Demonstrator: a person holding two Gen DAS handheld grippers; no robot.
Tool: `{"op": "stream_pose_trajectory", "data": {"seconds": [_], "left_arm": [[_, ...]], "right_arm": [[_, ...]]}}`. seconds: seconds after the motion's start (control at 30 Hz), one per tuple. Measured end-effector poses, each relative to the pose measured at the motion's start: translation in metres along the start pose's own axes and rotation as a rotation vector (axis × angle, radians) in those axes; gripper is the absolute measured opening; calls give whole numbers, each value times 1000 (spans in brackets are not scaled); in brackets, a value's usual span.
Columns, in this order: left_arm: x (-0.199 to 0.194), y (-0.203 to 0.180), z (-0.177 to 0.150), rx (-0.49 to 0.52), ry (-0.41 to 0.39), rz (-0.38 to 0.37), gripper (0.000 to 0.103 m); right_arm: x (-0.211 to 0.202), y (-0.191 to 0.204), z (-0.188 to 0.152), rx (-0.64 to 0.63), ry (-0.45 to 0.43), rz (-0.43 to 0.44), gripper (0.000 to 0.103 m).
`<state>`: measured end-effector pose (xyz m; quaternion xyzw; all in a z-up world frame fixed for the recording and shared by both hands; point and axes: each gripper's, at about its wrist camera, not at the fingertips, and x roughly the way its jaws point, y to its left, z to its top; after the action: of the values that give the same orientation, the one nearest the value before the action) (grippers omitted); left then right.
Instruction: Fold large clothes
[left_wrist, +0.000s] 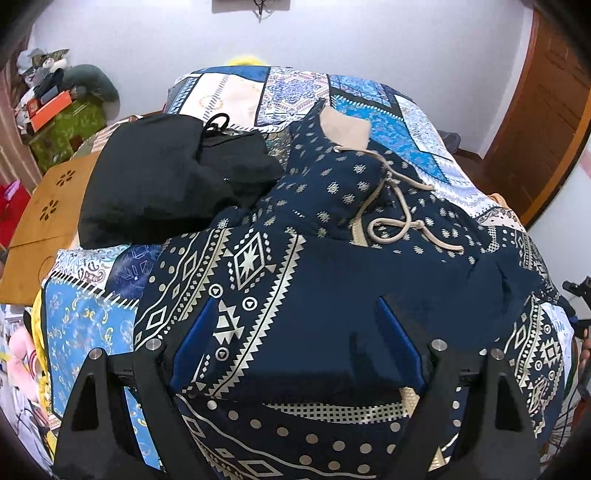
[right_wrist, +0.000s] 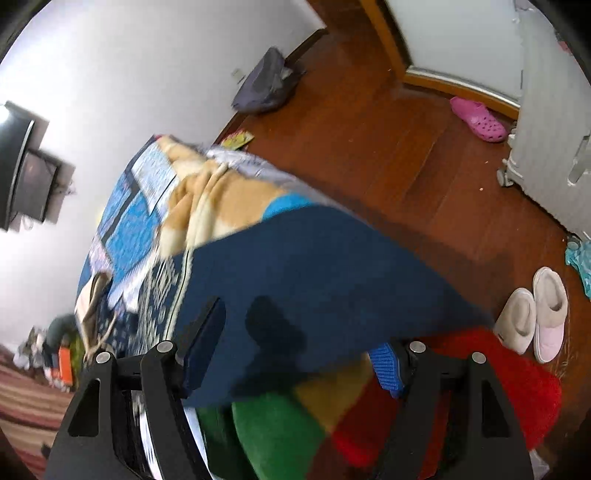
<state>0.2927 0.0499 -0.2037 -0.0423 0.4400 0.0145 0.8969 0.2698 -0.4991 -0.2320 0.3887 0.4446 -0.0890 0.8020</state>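
Note:
A large navy garment (left_wrist: 332, 266) with cream tribal print and a beige drawstring (left_wrist: 399, 218) lies spread on the bed's patchwork quilt (left_wrist: 402, 122). My left gripper (left_wrist: 295, 336) is low over its near part, fingers wide apart with the cloth lying between and over the blue pads (left_wrist: 192, 339). In the right wrist view, a plain navy part of the garment (right_wrist: 314, 266) stretches over my right gripper (right_wrist: 295, 343), covering the gap between its fingers (right_wrist: 386, 363); the view is blurred, and a grip on the cloth cannot be made out.
A black garment (left_wrist: 166, 184) lies on the bed's left side. A wooden folding table (left_wrist: 40, 221) and cluttered boxes (left_wrist: 62, 122) stand left. Beside the bed: wood floor, slippers (right_wrist: 535, 317), a pink clog (right_wrist: 480, 118), a red rug (right_wrist: 517, 387), a tan blanket (right_wrist: 221, 199).

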Motion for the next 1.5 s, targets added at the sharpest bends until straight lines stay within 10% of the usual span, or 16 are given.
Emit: {"op": "stream_pose_trajectory", "data": {"seconds": [0.27, 0.73, 1.03, 1.5], "left_arm": [[-1, 10, -9, 16, -3, 18, 86], [-21, 36, -9, -65, -46, -33, 86], [-38, 56, -13, -78, -79, -5, 86], [-33, 50, -24, -11, -27, 8, 86]], "right_arm": [[-7, 38, 16, -115, -98, -72, 15], [-100, 232, -22, -632, -263, 221, 10], [-31, 303, -99, -763, 36, 348, 10], [72, 266, -209, -1000, 461, 57, 15]]}}
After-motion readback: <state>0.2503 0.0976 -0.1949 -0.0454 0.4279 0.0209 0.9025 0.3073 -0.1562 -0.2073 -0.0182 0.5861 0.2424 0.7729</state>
